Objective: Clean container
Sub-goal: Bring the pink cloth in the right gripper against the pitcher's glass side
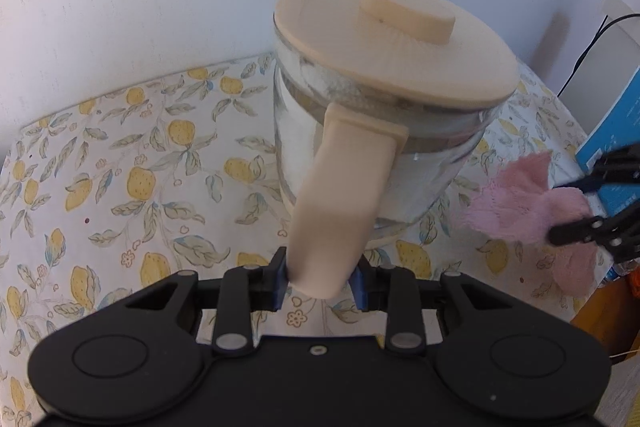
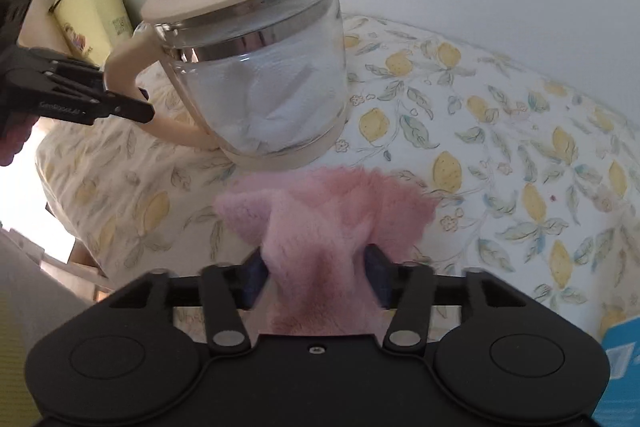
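Above the lemon-print cloth (image 1: 120, 155), the left gripper (image 1: 322, 285) clamps the handle (image 1: 340, 195) of a tilted glass jug (image 2: 264, 91). Beside it, the right gripper (image 2: 316, 275) pinches a pink rag (image 2: 324, 219).

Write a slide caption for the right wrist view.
Right gripper clamps a pink cloth near the lidded glass jug, tilted by the left gripper at its handle.
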The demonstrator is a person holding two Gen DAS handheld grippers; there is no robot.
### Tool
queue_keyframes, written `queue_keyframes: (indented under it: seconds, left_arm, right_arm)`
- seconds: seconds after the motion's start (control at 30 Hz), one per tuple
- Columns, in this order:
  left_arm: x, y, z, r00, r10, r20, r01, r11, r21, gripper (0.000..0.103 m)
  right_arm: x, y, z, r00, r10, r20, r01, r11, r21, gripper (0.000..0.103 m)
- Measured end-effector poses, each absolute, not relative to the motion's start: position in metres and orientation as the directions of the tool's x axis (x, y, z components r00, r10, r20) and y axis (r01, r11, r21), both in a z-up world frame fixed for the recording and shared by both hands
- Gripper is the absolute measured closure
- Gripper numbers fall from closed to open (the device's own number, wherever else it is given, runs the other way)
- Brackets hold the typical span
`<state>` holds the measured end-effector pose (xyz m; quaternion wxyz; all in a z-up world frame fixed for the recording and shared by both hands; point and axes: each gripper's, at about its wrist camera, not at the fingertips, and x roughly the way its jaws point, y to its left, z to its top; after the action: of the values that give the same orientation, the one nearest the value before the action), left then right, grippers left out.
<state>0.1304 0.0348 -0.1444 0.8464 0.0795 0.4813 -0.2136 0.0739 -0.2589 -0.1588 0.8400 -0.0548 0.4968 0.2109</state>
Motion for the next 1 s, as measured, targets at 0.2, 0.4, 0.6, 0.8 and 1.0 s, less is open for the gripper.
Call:
queue_keyframes:
  seconds: [0.2,0.4,0.6,0.8,1.0]
  left_arm:
    - [0.128,0.037,-0.145,0.453,-0.286,-0.844,0.425,0.902,-0.077,0.074]
    - [0.129,0.036,-0.143,0.449,-0.284,-0.847,0.439,0.896,-0.068,0.074]
    - [0.129,0.036,-0.142,0.449,-0.28,-0.848,0.444,0.894,-0.06,0.074]
    - [0.128,0.033,-0.141,0.452,-0.266,-0.851,0.439,0.897,-0.048,0.074]
    - [0.128,0.032,-0.14,0.456,-0.258,-0.852,0.429,0.902,-0.043,0.073]
  right_arm:
    - [0.077,-0.255,-0.157,0.402,0.314,-0.86,-0.495,0.865,0.085,0.04]
    - [0.083,-0.247,-0.157,0.354,0.324,-0.877,-0.649,0.761,0.019,0.04]
    - [0.105,-0.233,-0.18,0.255,0.318,-0.913,-0.758,0.652,0.015,0.041]
    - [0.119,-0.226,-0.209,0.181,0.28,-0.943,-0.807,0.59,0.021,0.048]
    - [0.124,-0.228,-0.221,0.115,0.286,-0.951,-0.803,0.59,0.08,0.067]
